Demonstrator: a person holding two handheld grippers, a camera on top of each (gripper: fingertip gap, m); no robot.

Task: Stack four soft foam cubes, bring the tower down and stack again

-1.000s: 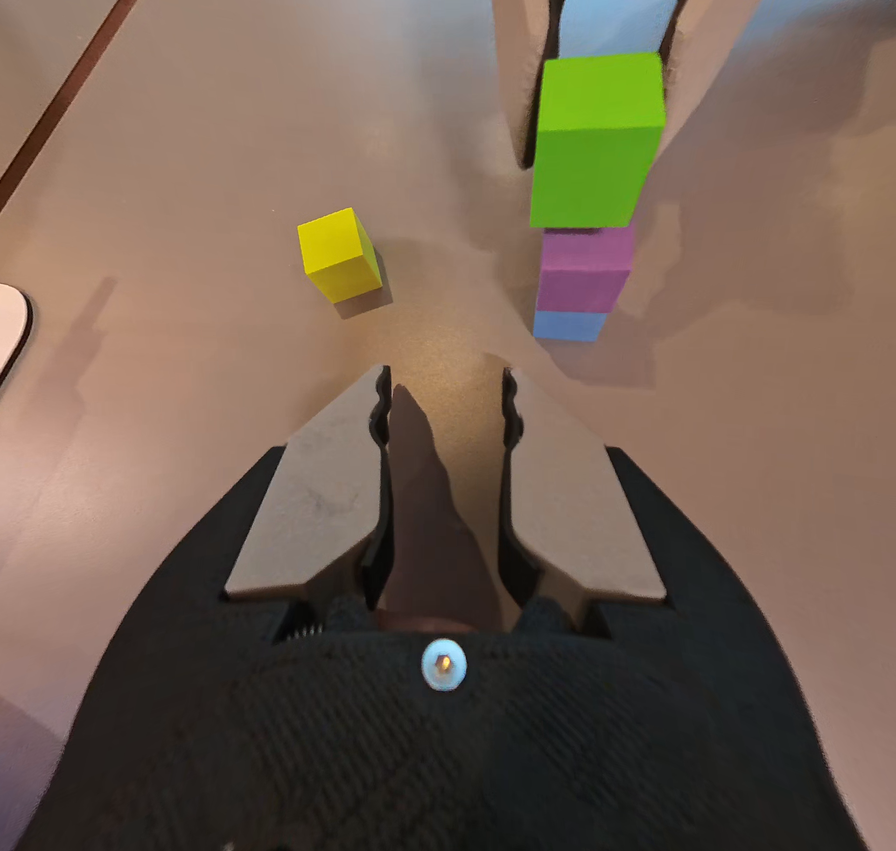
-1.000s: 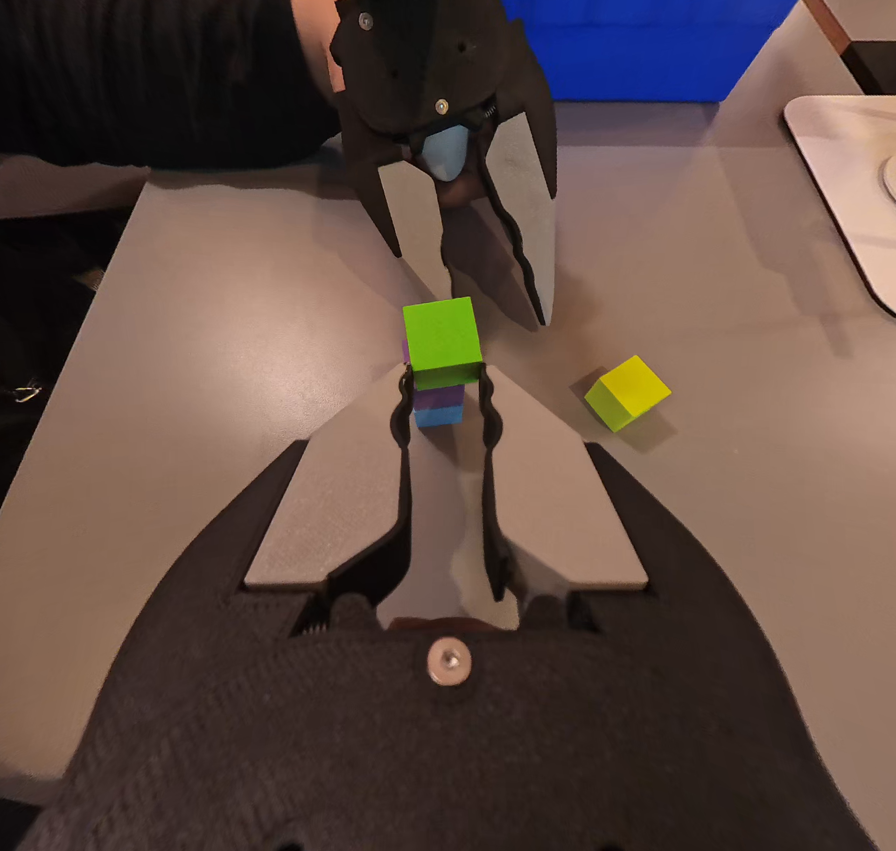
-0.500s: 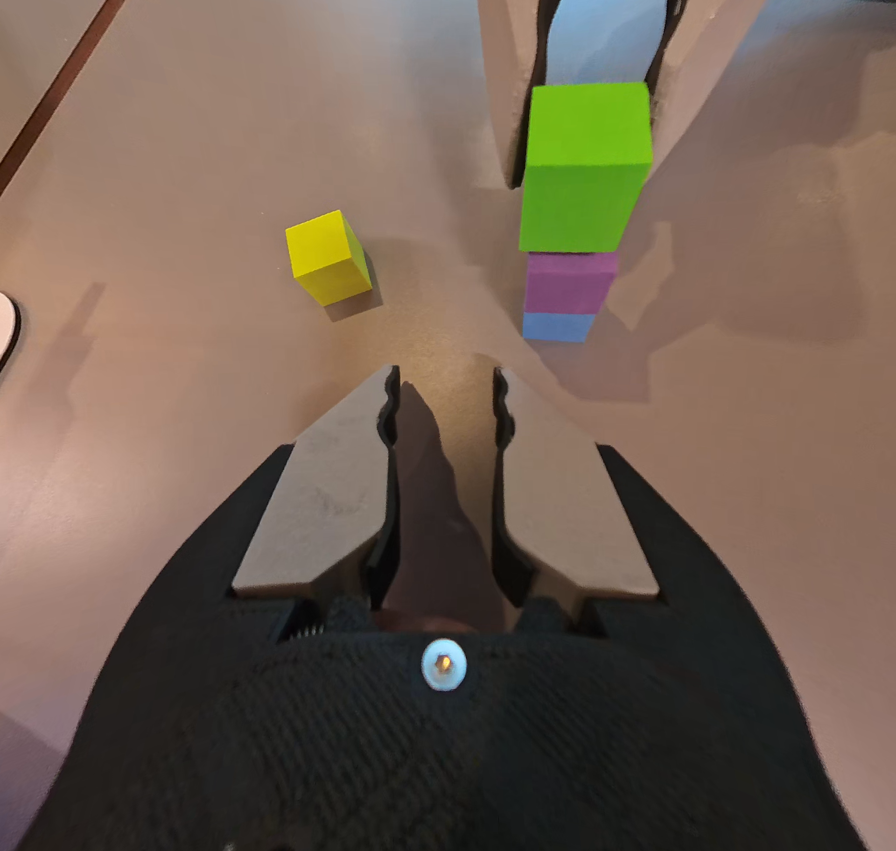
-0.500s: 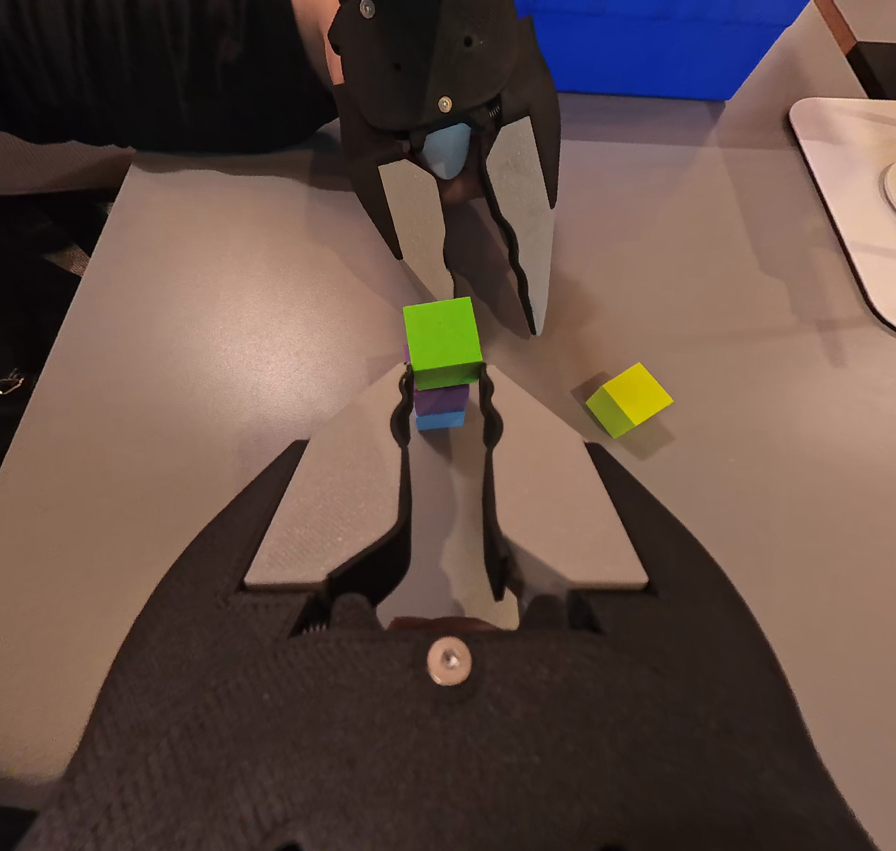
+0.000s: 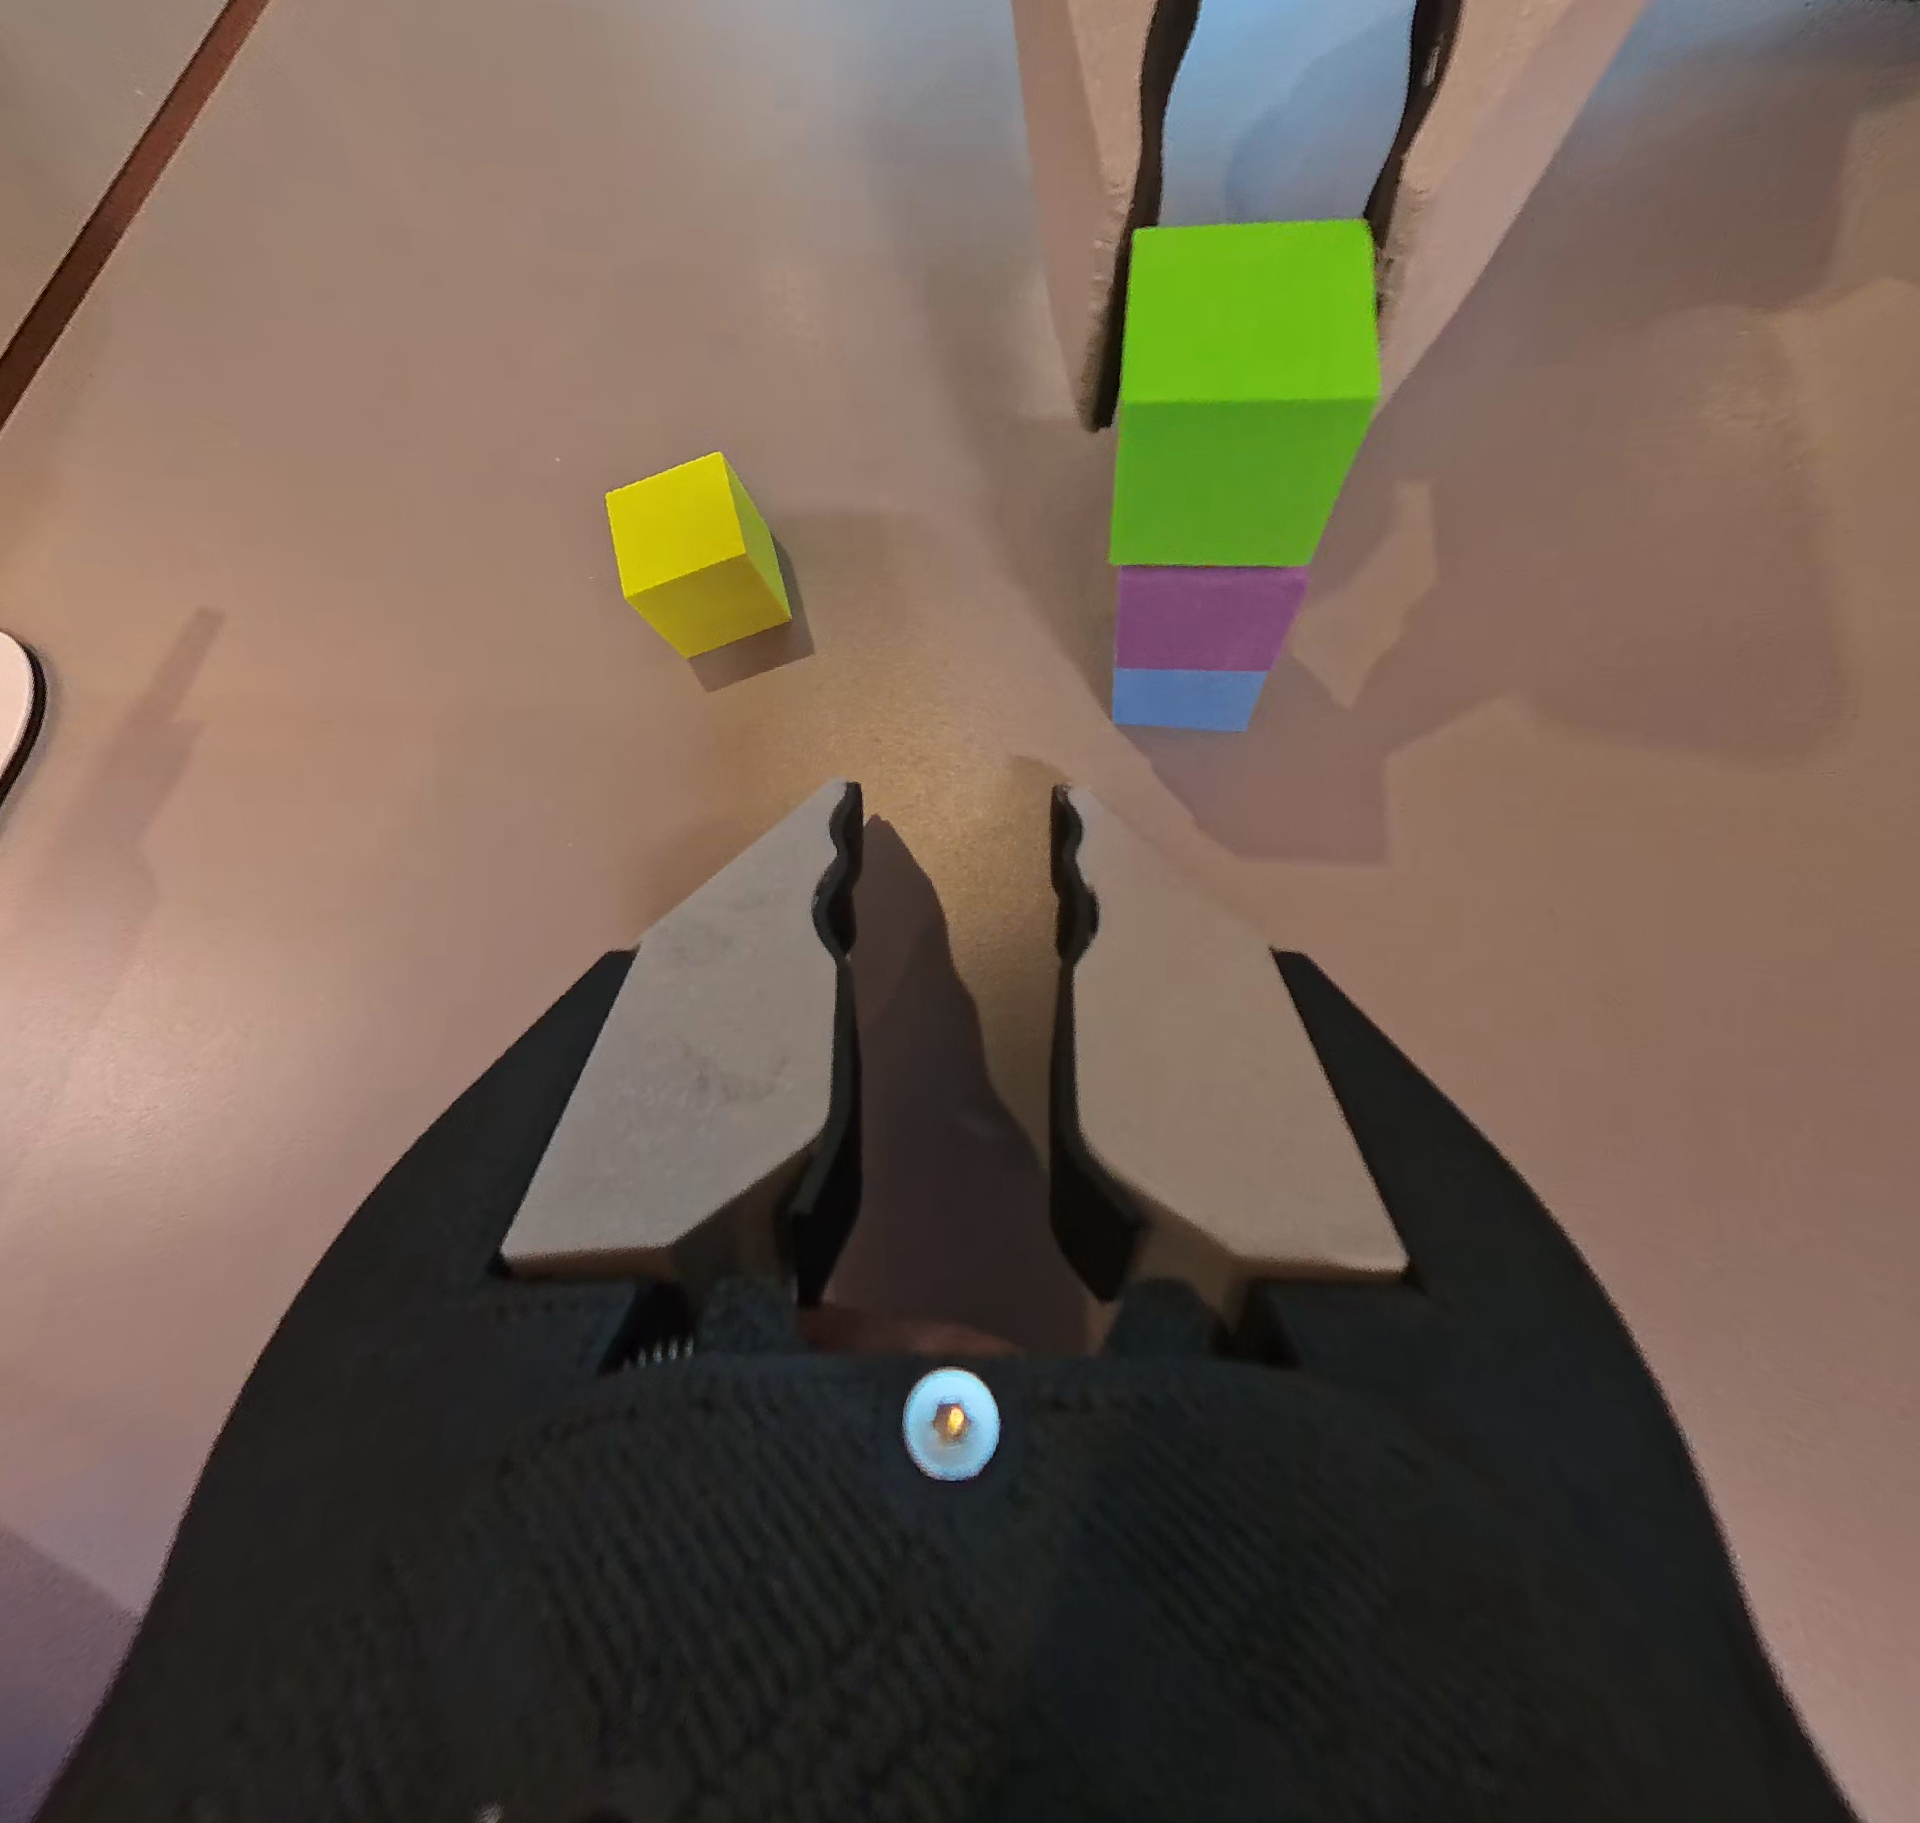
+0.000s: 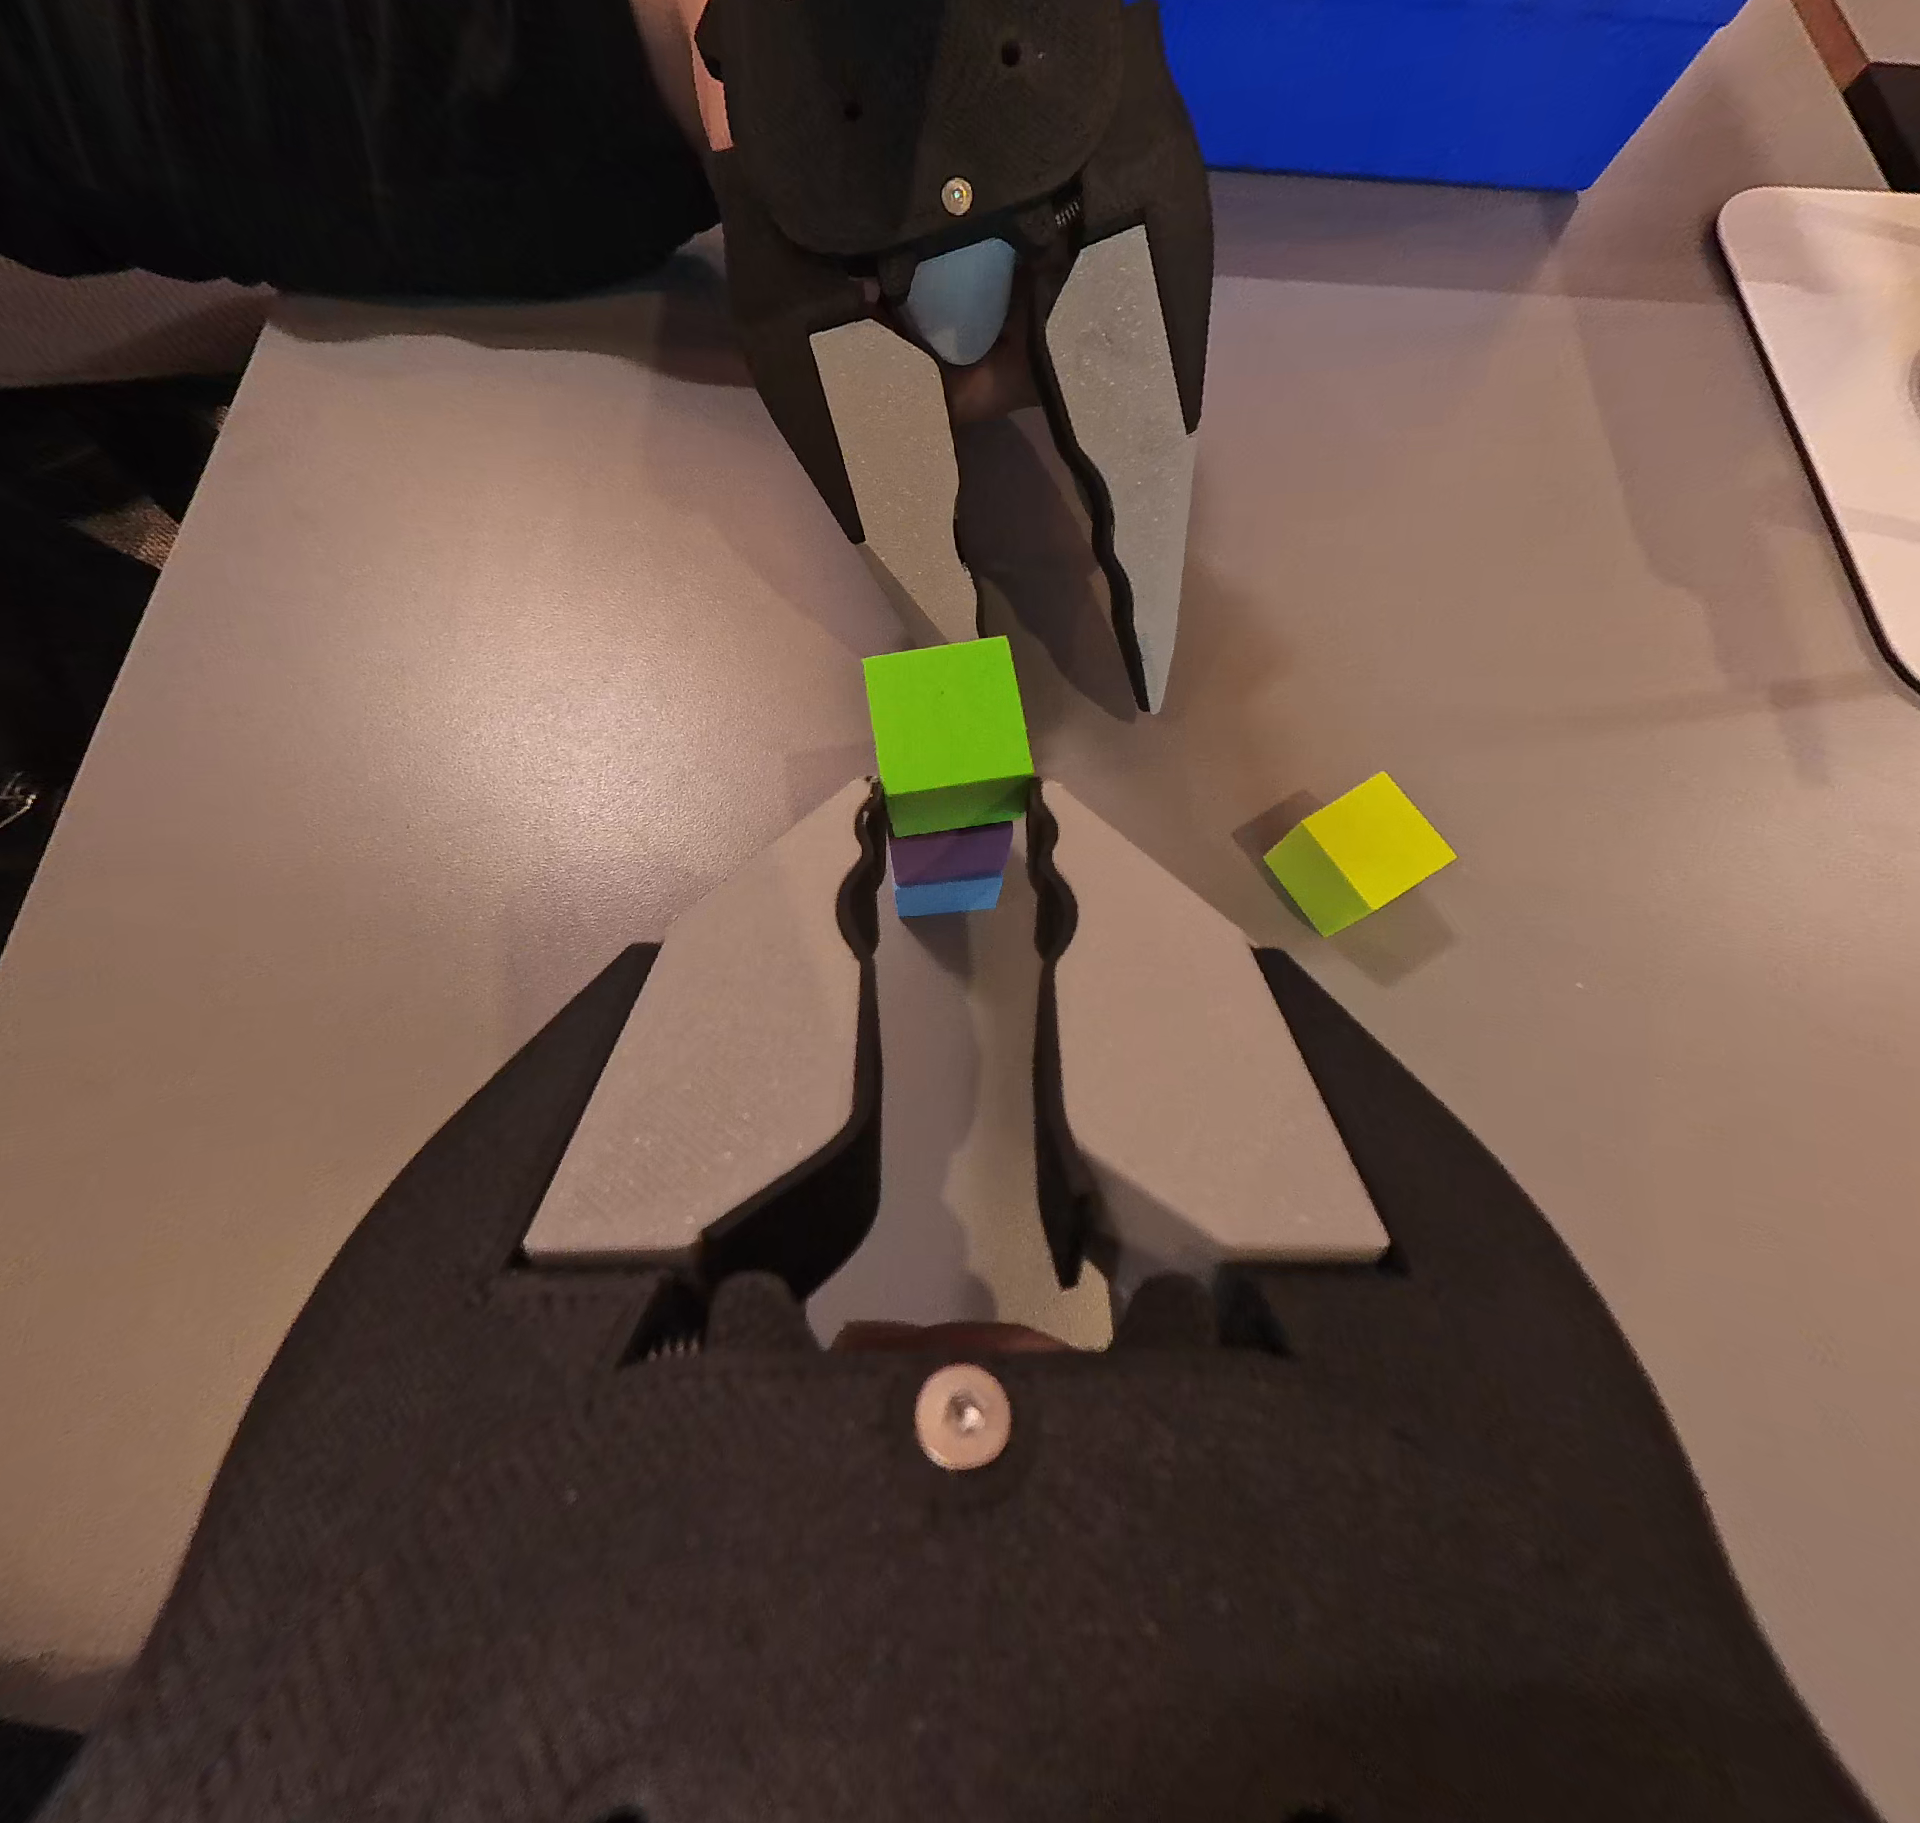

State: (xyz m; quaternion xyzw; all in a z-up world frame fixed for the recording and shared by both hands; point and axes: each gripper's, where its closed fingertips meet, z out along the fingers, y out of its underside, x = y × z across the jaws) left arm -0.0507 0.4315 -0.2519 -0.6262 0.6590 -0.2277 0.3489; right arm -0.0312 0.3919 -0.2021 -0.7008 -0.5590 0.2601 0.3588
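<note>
nearest the right wrist camera, the right gripper (image 6: 954, 802) has its two grey fingers spread on either side of the green cube (image 6: 948, 729). whether the pads press that cube or merely flank it cannot be told from either view. the green cube sits on top of a three-cube tower: a purple cube (image 6: 951, 854) under it and a blue cube (image 6: 948, 895) at the bottom, standing upright on the grey table (image 6: 468, 734). to the robot's right of the tower and apart from it, a yellow cube (image 6: 1361, 854) lies loose on the table, turned at an angle. beyond the tower, the left gripper (image 6: 1060, 651) hangs just above the table, fingers spread and empty, held by a person's arm in a black sleeve (image 6: 312, 90). farther back stands a blue bin (image 6: 1455, 38), and a pale tray (image 6: 1829, 371) sits at the right edge.

the cubes are soft foam, likely very light and easily squashed. the yellow one probably wants a gentle pinch across two flat opposite faces, near its middle. a hard squeeze could deform it, or nudge the tower over when placing it.
</note>
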